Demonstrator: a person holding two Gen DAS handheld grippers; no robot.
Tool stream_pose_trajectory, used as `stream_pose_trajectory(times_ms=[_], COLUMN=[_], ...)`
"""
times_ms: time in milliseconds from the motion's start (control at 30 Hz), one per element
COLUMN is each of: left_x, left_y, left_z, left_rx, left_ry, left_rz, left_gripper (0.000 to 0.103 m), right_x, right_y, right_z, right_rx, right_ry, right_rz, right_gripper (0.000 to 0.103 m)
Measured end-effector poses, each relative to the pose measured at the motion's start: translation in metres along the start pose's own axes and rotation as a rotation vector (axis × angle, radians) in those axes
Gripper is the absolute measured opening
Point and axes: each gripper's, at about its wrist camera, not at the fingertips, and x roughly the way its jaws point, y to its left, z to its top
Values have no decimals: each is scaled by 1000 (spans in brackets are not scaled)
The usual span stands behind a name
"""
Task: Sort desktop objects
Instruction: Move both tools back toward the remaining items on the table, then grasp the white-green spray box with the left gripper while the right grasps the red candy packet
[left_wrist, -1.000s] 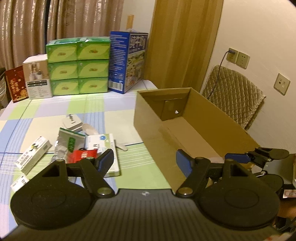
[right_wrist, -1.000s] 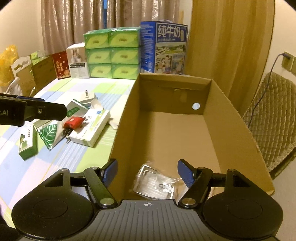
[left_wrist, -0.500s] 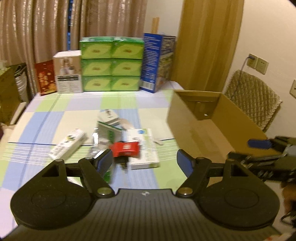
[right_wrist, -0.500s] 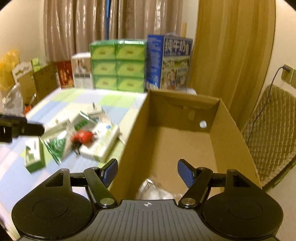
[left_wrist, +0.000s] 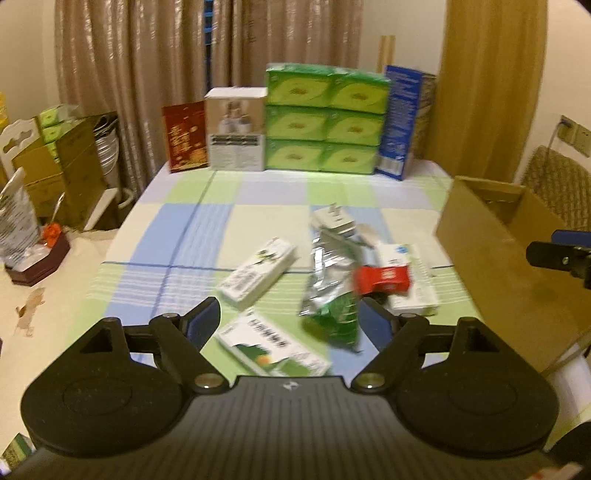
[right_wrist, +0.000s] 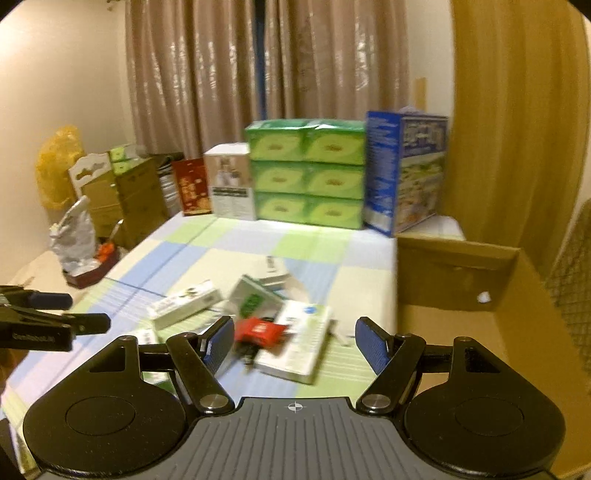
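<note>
both tongs (left_wrist: 290, 323) (right_wrist: 293, 341) spread empty, red packet (right_wrist: 260, 331) atop white box (right_wrist: 301, 345)

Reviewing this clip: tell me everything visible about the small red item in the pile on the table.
The red item is a small, flat, glossy packet or tag with pale print that is too blurred to read. It lies roughly flat, partly on top of a white box with green stripes, beside a silver and green foil pouch. Something dark pokes out beneath its near edge. Neither tongs touch it; in the right wrist view it sits ahead of the open right tongs.
</note>
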Motion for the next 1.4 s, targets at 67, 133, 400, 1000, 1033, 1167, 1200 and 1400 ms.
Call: stream_pose_trajectory(times_ms=[67, 133, 400, 1000, 1033, 1167, 1200, 1400], left_x=[4, 8, 33, 101, 106, 119, 121, 131], left_y=[12, 22, 38, 17, 16, 15, 14, 10], left_z=[-5, -11, -36, -42, -41, -37, -36, -38], left_rx=[-5, -16, -49, -96, -97, -96, -86, -8], left_ry=[9, 17, 78, 171, 175, 184, 189, 223], left_rz=[12, 16, -15, -82, -74, -40, -32, -21], left_gripper=[81, 83, 89, 89, 89, 88, 88, 71], right_x=[10, 21, 67, 117, 118, 123, 123, 131], right_y=[10, 19, 35, 12, 12, 11, 12, 9], right_z=[-3, -9, -30, -37, -36, -35, -35, -33], right_rx=[-4, -4, 16, 9, 1, -1, -4, -5], right_ry=[18, 33, 89, 169, 168, 178, 179, 187], right_rz=[21, 33, 34, -39, -45, -46, -44, -47], right_gripper=[72, 73, 74, 78, 79, 81, 82, 83])
